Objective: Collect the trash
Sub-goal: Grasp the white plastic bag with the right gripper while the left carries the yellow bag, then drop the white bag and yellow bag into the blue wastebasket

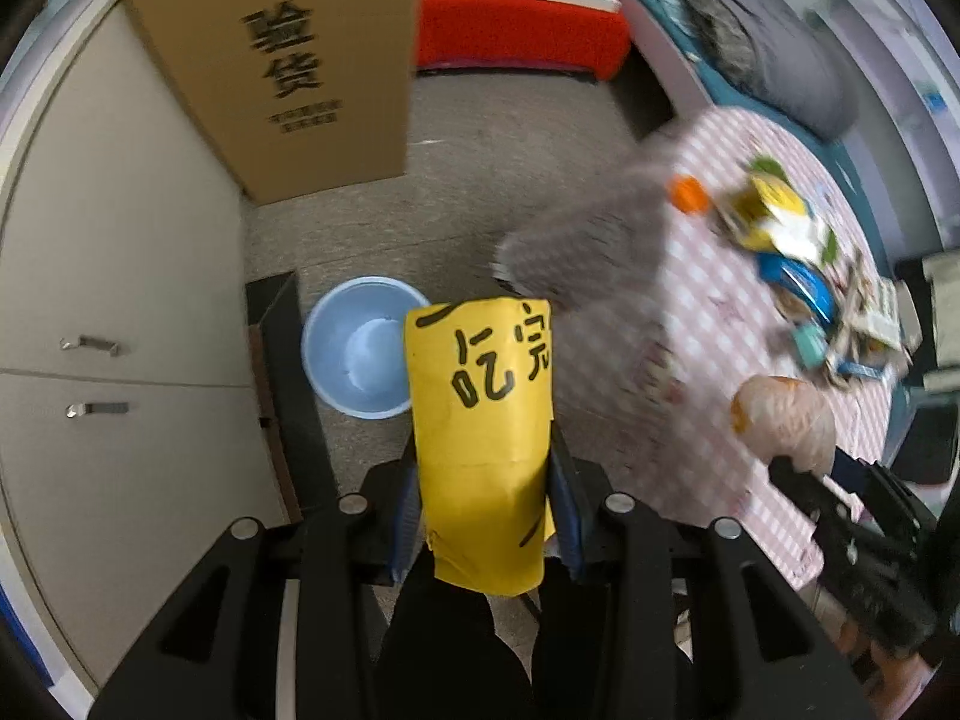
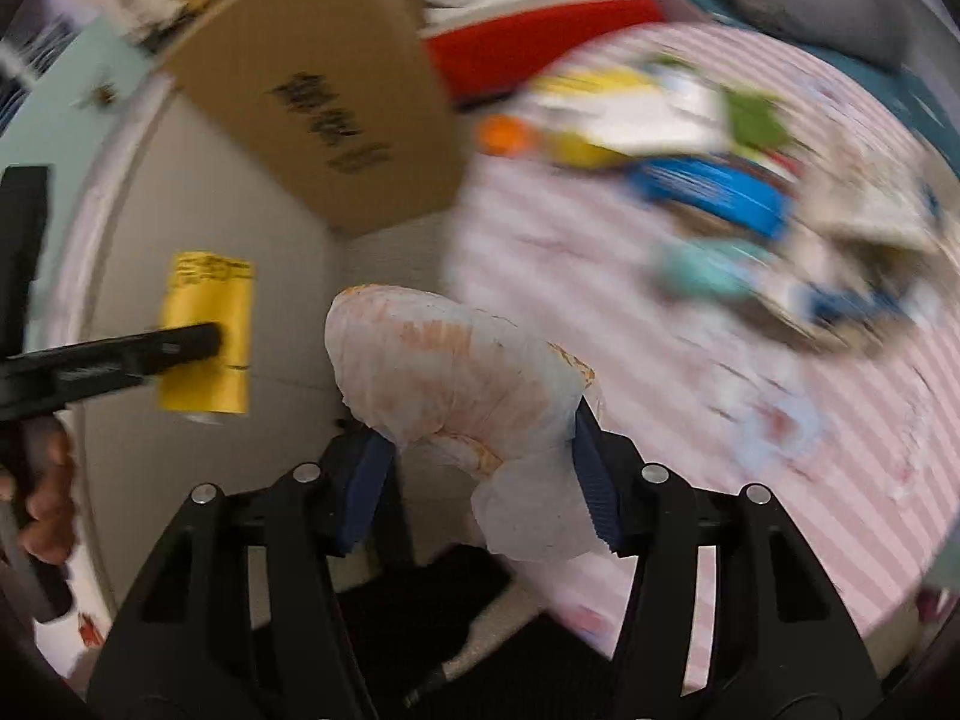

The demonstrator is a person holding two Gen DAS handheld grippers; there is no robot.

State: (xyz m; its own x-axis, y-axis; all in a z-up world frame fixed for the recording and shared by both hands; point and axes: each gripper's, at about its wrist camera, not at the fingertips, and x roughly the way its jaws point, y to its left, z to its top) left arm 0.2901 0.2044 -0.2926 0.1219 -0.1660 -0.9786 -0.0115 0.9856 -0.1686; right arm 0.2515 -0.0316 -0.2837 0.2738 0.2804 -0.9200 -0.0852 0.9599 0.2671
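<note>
My left gripper (image 1: 483, 468) is shut on a yellow packet (image 1: 480, 420) with black handwriting, which stands up between the blue pads. It hangs above the floor, just right of a light blue bin (image 1: 360, 354). My right gripper (image 2: 480, 450) is shut on a crumpled white paper wad (image 2: 456, 372) with orange stains, at the left edge of the table (image 2: 780, 480). In the left wrist view that wad (image 1: 780, 420) shows at the right, over the checked cloth. In the right wrist view the yellow packet (image 2: 204, 330) shows at the left, in the other gripper's (image 2: 210, 342) grip.
More wrappers and packets (image 1: 798, 252) lie in a heap on the pink-and-white checked tablecloth (image 1: 720, 324). A tall cardboard box (image 1: 288, 60) leans by the white cabinet (image 1: 120, 300). A red-and-white box (image 1: 516, 30) and a bed with grey bedding (image 1: 762, 36) stand behind.
</note>
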